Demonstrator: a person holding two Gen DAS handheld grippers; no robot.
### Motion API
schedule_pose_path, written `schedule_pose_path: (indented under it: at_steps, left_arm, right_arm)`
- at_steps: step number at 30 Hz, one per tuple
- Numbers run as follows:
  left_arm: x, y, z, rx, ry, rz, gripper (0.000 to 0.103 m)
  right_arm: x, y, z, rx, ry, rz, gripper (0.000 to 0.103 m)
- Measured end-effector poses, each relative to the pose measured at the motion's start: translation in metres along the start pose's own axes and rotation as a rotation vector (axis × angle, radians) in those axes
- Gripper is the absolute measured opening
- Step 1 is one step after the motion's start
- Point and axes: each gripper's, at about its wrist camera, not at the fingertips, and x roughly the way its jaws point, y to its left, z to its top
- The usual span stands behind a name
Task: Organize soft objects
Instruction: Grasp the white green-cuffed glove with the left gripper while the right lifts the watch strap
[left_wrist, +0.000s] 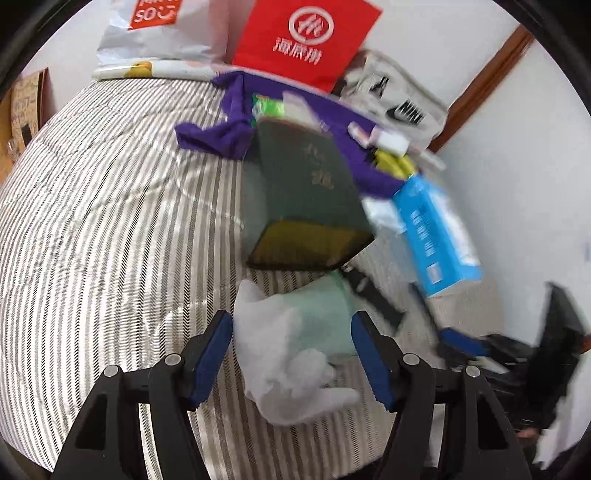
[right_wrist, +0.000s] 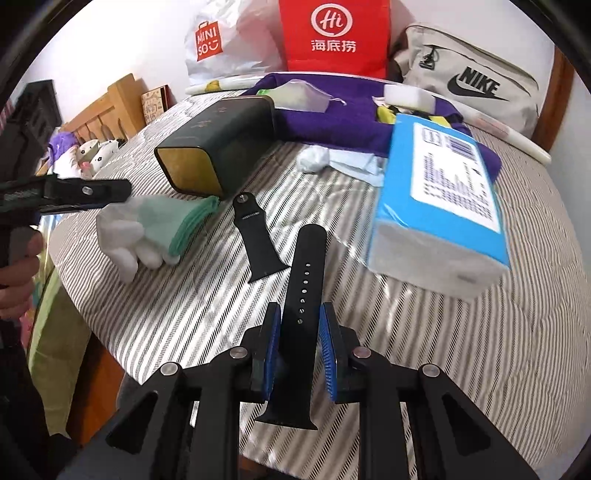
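While the right gripper (right_wrist: 300, 347) clamps a black watch strap (right_wrist: 303, 280) (holed half) above the striped bedcover (right_wrist: 461, 350), the left gripper (left_wrist: 291, 356) stands released, its pads either side of a white-and-green glove (left_wrist: 295, 347) lying beside the dark green tin (left_wrist: 306, 199).

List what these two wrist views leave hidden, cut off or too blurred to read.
- Blue tissue pack: label print smeared by motion blur, left wrist view.
- Right gripper: shut on the black watch strap; pads cover its sides.
- White glove: underside hidden against the striped bedcover.
- Red bag: top cut off by the frame edge.
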Motion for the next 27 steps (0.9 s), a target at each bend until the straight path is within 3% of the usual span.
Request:
schedule_pose_path:
  at_steps: [2,3,5,7,9,12,27]
  left_arm:
    - [0.016,-0.009,-0.005,0.037,0.025,0.092,0.064]
    - [0.018,-0.016,-0.008,0.075,-0.004,0.130,0.065]
    - [0.020,-0.024,-0.012,0.104,-0.010,0.156,0.065]
    - [0.021,-0.026,-0.014,0.097,-0.033,0.173,0.053]
    - [0.020,-0.027,-0.015,0.092,-0.039,0.169,0.037]
    - [0.017,-0.023,-0.015,0.050,-0.035,0.111,0.024]
    - [-0.027,-0.038,-0.012,0.038,-0.149,0.060,0.020]
  right_arm:
    - [-0.004,-0.004,-0.005,0.010,-0.005,0.006,0.022]
    - [-0.005,-0.006,-0.006,0.015,-0.008,0.008,0.022]
    - [-0.009,-0.009,-0.009,0.021,-0.013,0.010,0.022]
    - [-0.012,-0.013,-0.013,0.025,-0.017,0.007,0.022]
    - [-0.015,-0.017,-0.017,0.028,-0.018,-0.001,0.022]
    - [-0.018,-0.023,-0.021,0.039,-0.019,-0.001,0.022]
    - [-0.036,-0.037,-0.032,0.068,-0.057,0.003,0.022]
